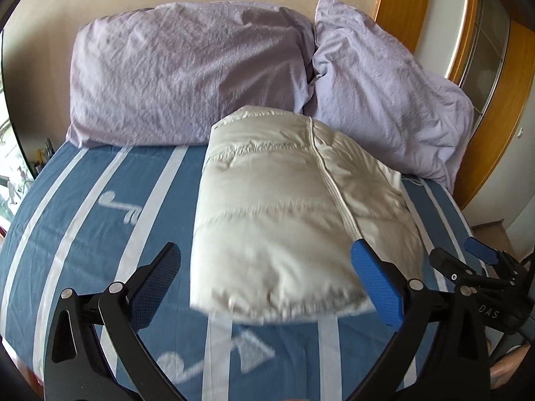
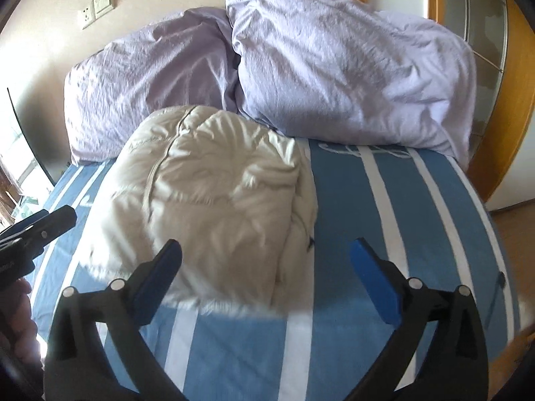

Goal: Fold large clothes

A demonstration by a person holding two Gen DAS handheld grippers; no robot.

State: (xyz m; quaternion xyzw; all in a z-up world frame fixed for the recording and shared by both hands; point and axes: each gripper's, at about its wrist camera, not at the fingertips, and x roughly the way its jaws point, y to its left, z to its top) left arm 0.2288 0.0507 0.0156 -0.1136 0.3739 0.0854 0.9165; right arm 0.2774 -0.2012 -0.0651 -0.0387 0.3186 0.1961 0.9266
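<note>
We see the jacket (image 1: 284, 220) folded mid-frame on the bed (image 1: 83, 234), below the pillows (image 1: 187, 73). Both the left gripper (image 1: 264, 267) and the right gripper (image 2: 265, 260) have jaws spread, holding nothing. We judge the puffy bundle may spring open if left unpressed.

Left wrist view: sits low over the bed (image 1: 83, 220), faces the headboard wall, close to the folded white jacket (image 1: 287, 220), seen from its left. Right wrist view: same height and heading, set to the jacket's right. Shared field: jacket, striped bedsheet, two lilac pillows (image 2: 334, 73), each other's jaws.
</note>
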